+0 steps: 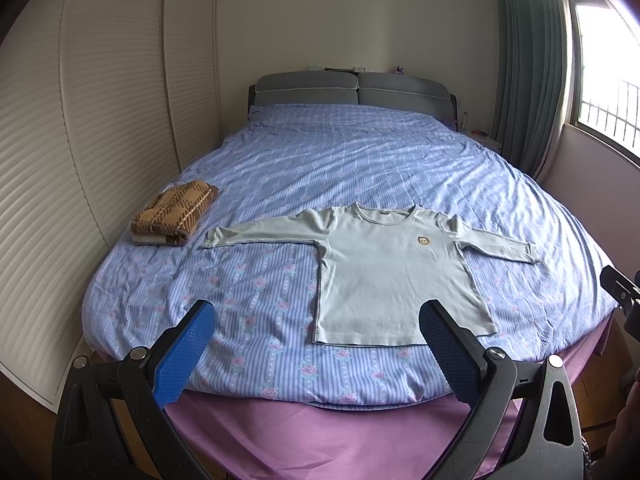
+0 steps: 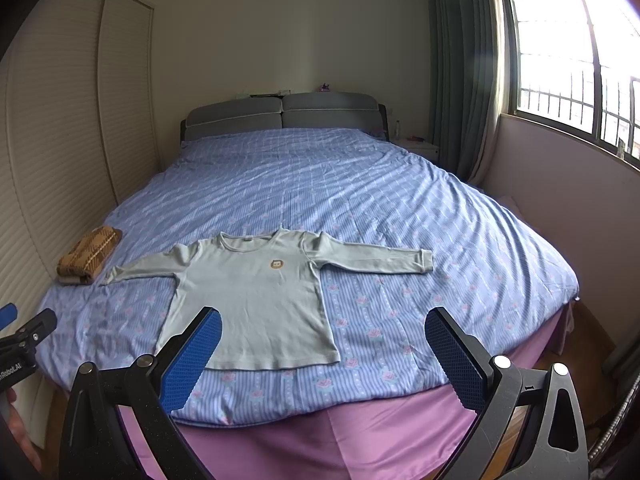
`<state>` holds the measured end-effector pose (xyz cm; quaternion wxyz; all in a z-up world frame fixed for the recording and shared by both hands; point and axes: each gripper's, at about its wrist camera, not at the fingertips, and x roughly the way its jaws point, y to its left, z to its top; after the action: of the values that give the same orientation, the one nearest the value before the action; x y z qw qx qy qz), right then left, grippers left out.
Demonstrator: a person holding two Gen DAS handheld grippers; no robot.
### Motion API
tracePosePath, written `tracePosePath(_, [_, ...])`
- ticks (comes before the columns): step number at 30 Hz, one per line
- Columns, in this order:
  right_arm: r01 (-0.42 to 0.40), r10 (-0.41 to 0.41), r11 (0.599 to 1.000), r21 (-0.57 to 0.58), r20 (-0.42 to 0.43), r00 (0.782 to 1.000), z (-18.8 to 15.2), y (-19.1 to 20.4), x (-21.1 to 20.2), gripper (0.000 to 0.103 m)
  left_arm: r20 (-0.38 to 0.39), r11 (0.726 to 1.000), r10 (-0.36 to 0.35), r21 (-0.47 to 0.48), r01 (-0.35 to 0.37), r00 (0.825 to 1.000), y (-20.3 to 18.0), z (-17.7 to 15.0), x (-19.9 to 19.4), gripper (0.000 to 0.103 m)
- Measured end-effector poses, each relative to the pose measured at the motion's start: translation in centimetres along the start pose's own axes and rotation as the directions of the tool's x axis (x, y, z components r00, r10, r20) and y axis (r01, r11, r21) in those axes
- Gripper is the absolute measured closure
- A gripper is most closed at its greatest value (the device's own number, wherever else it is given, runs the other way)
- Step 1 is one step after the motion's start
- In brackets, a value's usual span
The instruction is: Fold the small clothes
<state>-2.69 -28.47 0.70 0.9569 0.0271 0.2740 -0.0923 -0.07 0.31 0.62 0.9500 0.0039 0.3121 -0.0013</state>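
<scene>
A small pale green long-sleeved shirt (image 1: pixel 396 272) lies flat, front up, near the foot of the bed, both sleeves spread sideways; it shows too in the right wrist view as the shirt (image 2: pixel 252 304). My left gripper (image 1: pixel 318 314) hovers open before the foot edge, left of the hem's middle, holding nothing. My right gripper (image 2: pixel 324 322) is open as well, near the hem's right corner, empty. Both sit short of the cloth without touching it.
A folded brown plaid garment (image 1: pixel 174 214) rests on the bed's left side, left of the shirt's sleeve. The blue striped floral bedspread (image 1: pixel 340 160) stretches back to a grey headboard (image 1: pixel 352 90). Louvred closet doors (image 1: pixel 80 140) stand left, a curtain and window right.
</scene>
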Motion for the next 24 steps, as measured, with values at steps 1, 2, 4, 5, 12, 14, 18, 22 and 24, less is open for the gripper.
tracePosePath(1, [0.000,0.000,1.000,0.000,0.000,1.000,0.00,-0.01,-0.01,0.001,0.000,1.000,0.000,0.000,0.000,1.000,-0.03,-0.01,0.00,0.000])
tracePosePath(2, [0.001,-0.001,1.000,-0.001,0.001,1.000,-0.02,0.00,-0.01,0.001,0.000,1.000,0.001,0.001,-0.001,1.000,-0.04,-0.01,0.00,0.000])
tracePosePath(4, [0.000,0.000,1.000,0.000,0.000,1.000,-0.01,-0.03,-0.01,0.001,0.000,1.000,0.000,0.000,0.000,1.000,0.02,-0.06,-0.03,0.000])
tracePosePath(5, [0.000,0.000,1.000,0.001,0.000,1.000,-0.02,-0.04,-0.03,0.001,0.000,1.000,0.000,0.000,0.000,1.000,0.00,-0.07,-0.02,0.000])
tracePosePath(12, [0.000,0.000,1.000,0.000,0.002,1.000,-0.06,-0.09,-0.04,0.001,-0.001,1.000,-0.002,0.000,0.002,1.000,0.03,-0.03,-0.08,0.000])
tracePosePath(14, [0.000,0.000,1.000,0.001,0.002,1.000,-0.07,-0.11,-0.04,0.001,0.000,1.000,-0.002,0.001,0.002,1.000,-0.02,0.00,-0.14,0.000])
tracePosePath(18, [0.000,0.000,1.000,0.001,0.002,1.000,-0.10,-0.17,-0.04,0.001,0.000,1.000,-0.002,0.000,0.002,1.000,-0.06,0.00,-0.20,0.000])
tracePosePath(22, [0.001,-0.001,1.000,0.001,0.001,1.000,-0.14,-0.20,-0.01,0.001,-0.006,1.000,-0.003,0.001,0.004,1.000,-0.12,0.00,-0.11,0.000])
tracePosePath(24, [0.003,-0.003,1.000,0.003,-0.002,1.000,0.09,0.05,-0.19,0.001,-0.009,1.000,-0.003,0.003,0.003,1.000,-0.19,-0.07,-0.06,0.000])
